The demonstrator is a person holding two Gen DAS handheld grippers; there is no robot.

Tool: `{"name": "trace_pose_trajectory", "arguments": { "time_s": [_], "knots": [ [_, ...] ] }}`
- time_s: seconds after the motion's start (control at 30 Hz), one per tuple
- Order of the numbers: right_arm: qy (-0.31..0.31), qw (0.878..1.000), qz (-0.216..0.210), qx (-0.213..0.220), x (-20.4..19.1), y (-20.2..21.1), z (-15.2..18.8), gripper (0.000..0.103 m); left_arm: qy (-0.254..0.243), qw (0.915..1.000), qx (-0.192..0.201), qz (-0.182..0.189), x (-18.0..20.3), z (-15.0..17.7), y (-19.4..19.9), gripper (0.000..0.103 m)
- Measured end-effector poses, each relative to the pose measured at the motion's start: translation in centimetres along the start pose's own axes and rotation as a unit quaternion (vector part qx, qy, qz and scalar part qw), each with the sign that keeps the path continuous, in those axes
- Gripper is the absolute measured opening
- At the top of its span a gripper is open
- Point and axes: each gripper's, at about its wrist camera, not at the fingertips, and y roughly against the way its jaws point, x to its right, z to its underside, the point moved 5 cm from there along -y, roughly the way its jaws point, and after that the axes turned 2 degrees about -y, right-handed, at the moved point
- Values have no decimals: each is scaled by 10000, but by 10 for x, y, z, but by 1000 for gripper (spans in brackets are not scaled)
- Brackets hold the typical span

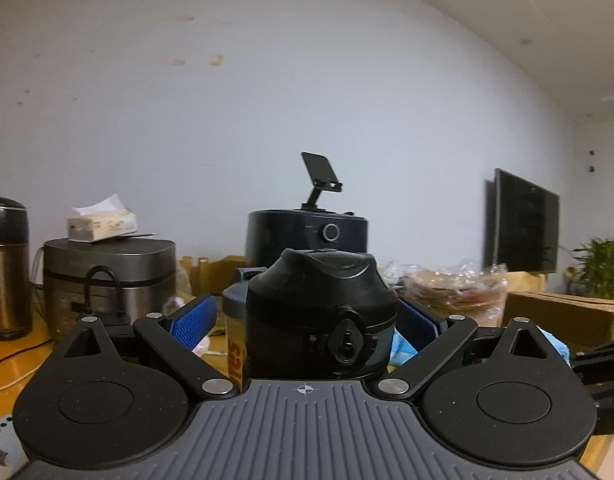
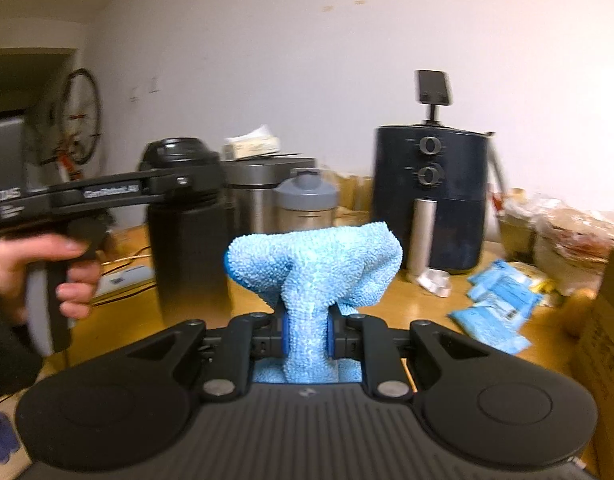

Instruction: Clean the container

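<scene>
Black bottle pinched btwn left gripper pads, right gripper clamping blue cloth beside it.

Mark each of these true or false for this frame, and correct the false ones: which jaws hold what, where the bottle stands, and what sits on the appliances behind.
1. The right gripper is shut on the blue cloth. True.
2. The left gripper holds the black bottle at its cap end. True; the right wrist view shows its jaws around the top of the bottle.
3. The black bottle lies on its side. False; it stands upright on the wooden table.
4. The cloth is pressed against the bottle. False; the right wrist view shows a gap between them.
5. A tissue box sits on the black air fryer. False; it rests on the silver rice cooker.
</scene>
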Motion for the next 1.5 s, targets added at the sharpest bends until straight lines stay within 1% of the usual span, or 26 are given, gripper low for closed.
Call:
{"name": "trace_pose_trajectory", "arguments": {
  "time_s": [0.1,0.17,0.33,0.43,0.6,0.83,1.0,1.1,1.27,1.3,1.37,1.5],
  "knots": [
    [-62,9995,305,98,1,-2,1,12,-75,9997,11,-233,7,-2,0,98],
    [-116,9989,422,141,1,-3,3,12,-122,9991,-13,-410,11,-2,-1,98],
    [-271,9976,597,210,1,-5,4,12,-108,9954,-132,-947,18,-3,-5,98],
    [-343,9967,700,235,1,-7,4,12,-9,9934,-198,-1128,20,-4,-8,98],
    [-412,9948,890,292,3,-6,5,12,3,9889,-220,-1469,26,-6,-8,97],
    [-457,9911,1209,330,5,-5,7,12,-98,9811,-182,-1925,38,-6,-8,96],
    [-376,9881,1441,385,5,-5,7,12,-116,9734,-187,-2281,42,-8,-11,96],
    [-391,9873,1485,403,6,-5,7,12,-126,9698,-178,-2429,44,-8,-11,95],
    [-407,9874,1472,404,6,-5,7,12,-163,9639,-128,-2656,47,-10,-10,88],
    [-414,9875,1468,398,6,-5,7,12,-174,9630,-123,-2688,48,-10,-10,84],
    [-400,9874,1480,403,5,-5,7,12,-251,9611,-110,-2749,50,-11,-10,81],
    [-395,9873,1485,408,4,-5,7,12,-302,9610,-116,-2748,55,-11,-10,68]
  ]
}}
